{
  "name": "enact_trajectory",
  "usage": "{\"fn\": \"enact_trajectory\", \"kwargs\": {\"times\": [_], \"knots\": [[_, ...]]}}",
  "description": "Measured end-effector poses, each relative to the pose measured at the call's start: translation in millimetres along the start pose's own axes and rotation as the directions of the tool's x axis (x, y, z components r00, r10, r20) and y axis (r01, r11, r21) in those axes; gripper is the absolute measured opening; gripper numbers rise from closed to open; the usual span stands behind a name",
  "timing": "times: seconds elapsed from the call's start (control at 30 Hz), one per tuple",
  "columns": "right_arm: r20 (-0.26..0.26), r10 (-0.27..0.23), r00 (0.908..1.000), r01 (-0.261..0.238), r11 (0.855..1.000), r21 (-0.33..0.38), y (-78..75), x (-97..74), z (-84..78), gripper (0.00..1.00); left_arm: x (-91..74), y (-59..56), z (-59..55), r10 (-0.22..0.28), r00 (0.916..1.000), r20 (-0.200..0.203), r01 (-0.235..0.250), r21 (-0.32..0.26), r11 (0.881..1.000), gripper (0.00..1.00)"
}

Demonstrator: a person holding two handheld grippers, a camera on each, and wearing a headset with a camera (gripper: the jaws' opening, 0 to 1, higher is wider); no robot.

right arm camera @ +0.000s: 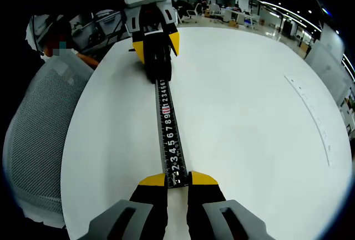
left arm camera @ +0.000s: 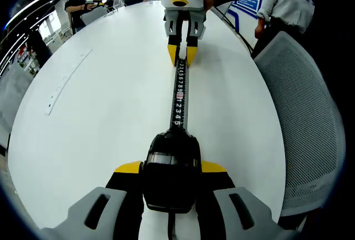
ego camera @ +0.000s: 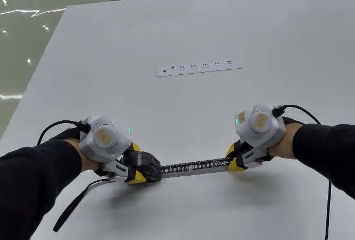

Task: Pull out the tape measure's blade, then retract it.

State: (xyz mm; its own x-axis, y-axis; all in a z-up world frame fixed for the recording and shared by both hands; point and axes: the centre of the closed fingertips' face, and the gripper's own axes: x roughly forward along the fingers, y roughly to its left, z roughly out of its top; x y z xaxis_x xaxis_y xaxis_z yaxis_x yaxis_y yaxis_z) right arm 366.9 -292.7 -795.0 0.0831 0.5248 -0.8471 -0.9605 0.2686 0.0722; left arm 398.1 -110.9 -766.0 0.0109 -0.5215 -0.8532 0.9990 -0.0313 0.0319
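The black tape measure case (ego camera: 143, 164) sits low over the white table (ego camera: 183, 24), clamped in my left gripper (ego camera: 135, 169), whose yellow-tipped jaws close on the case (left arm camera: 171, 169) from both sides. Its dark numbered blade (ego camera: 194, 166) runs rightward to my right gripper (ego camera: 234, 161), which is shut on the blade's end. In the right gripper view the blade (right arm camera: 169, 134) stretches from my right gripper (right arm camera: 177, 181) to the case (right arm camera: 156, 57) in the left gripper (right arm camera: 153, 45). In the left gripper view the blade (left arm camera: 178, 98) reaches the right gripper (left arm camera: 182, 51).
A white power strip (ego camera: 198, 67) lies flat on the table beyond the grippers. A black strap (ego camera: 75, 204) trails from the case toward the front-left edge. A grey mesh chair (left arm camera: 308, 123) stands beside the table, with people farther off.
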Motion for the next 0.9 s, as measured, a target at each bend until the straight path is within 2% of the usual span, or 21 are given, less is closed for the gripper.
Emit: {"fn": "enact_trajectory", "kwargs": {"times": [0.9], "knots": [[-0.001, -0.009, 1.0, 0.009, 1.0, 0.008, -1.1, -6.1, -9.1, 0.08, 0.4, 0.7, 0.1, 0.003, 1.0, 0.005, -0.003, -0.001, 1.0, 0.3]]}}
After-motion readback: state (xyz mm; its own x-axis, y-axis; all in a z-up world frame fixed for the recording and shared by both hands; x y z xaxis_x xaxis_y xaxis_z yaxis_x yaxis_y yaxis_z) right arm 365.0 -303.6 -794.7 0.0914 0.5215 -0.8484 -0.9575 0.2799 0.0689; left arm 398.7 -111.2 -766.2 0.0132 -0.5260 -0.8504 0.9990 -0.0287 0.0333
